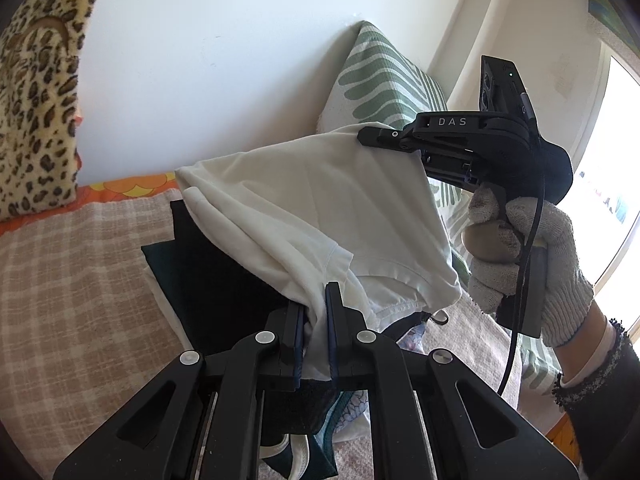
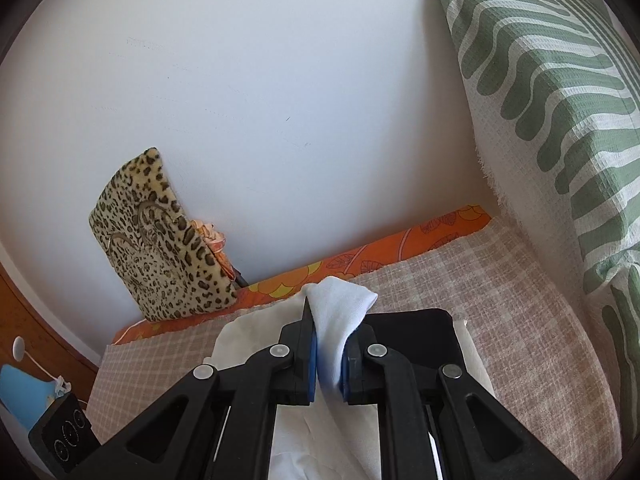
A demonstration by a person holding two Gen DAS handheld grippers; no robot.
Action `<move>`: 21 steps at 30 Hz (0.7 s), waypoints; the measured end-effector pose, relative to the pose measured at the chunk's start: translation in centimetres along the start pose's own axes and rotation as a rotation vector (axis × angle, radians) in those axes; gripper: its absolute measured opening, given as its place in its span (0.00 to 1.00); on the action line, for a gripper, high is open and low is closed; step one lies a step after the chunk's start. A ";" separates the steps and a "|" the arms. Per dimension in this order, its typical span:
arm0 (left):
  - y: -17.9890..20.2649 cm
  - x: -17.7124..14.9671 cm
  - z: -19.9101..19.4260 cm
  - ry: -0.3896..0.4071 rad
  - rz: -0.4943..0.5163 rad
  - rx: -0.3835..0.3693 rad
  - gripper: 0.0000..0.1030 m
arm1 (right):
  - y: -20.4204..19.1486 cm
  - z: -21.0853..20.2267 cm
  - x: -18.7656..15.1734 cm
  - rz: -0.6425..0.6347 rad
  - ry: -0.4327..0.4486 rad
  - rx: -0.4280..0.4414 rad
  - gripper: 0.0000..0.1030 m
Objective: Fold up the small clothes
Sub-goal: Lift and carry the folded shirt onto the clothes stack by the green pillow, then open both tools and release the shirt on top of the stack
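white garment (image 1: 320, 200) stretched between both tools, lifted

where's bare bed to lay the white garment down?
Free: checked blanket between leopard cushion and dark folded stack; also the strip between stack and green striped pillow. Crowded: below the left tongs, loose clothes.

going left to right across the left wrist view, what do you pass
leopard print cushion → dark folded clothes → white garment held up → right gripper → gloved hand
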State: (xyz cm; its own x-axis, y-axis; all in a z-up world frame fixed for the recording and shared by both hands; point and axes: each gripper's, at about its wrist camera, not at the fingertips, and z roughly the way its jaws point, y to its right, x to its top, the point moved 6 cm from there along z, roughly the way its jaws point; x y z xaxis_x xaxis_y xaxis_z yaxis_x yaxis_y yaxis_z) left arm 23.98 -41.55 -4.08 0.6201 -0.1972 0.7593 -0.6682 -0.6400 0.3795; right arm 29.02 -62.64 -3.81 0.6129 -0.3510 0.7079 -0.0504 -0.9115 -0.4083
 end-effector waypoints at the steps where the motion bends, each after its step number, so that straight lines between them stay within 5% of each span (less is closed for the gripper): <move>1: -0.1 -0.2 0.1 -0.005 0.003 0.005 0.08 | 0.4 0.5 -0.1 -0.002 -0.006 -0.008 0.06; 7: -1.7 -1.5 0.7 -0.050 -0.011 0.038 0.08 | 2.7 3.0 -0.1 0.008 -0.038 -0.049 0.07; 11: -2.2 -2.1 0.7 -0.070 -0.011 0.072 0.13 | 4.2 4.2 0.1 0.000 -0.056 -0.179 0.34; 14: -2.4 -2.2 0.4 -0.071 0.000 0.100 0.19 | 5.2 3.8 0.8 0.019 -0.028 -0.243 0.34; 18: -2.6 -2.3 -0.7 -0.060 0.008 0.113 0.32 | 5.1 2.3 1.4 0.017 0.012 -0.239 0.34; 21: -2.7 -2.5 -1.7 -0.055 0.004 0.106 0.33 | 3.9 1.7 1.4 -0.022 0.022 -0.210 0.34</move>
State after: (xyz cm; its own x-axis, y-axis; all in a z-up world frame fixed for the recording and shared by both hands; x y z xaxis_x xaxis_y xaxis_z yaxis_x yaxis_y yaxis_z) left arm 23.54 -38.05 -6.09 0.6415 -0.2385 0.7291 -0.6252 -0.7133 0.3168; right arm 31.02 -66.29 -5.42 0.5981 -0.3333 0.7289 -0.2017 -0.9428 -0.2655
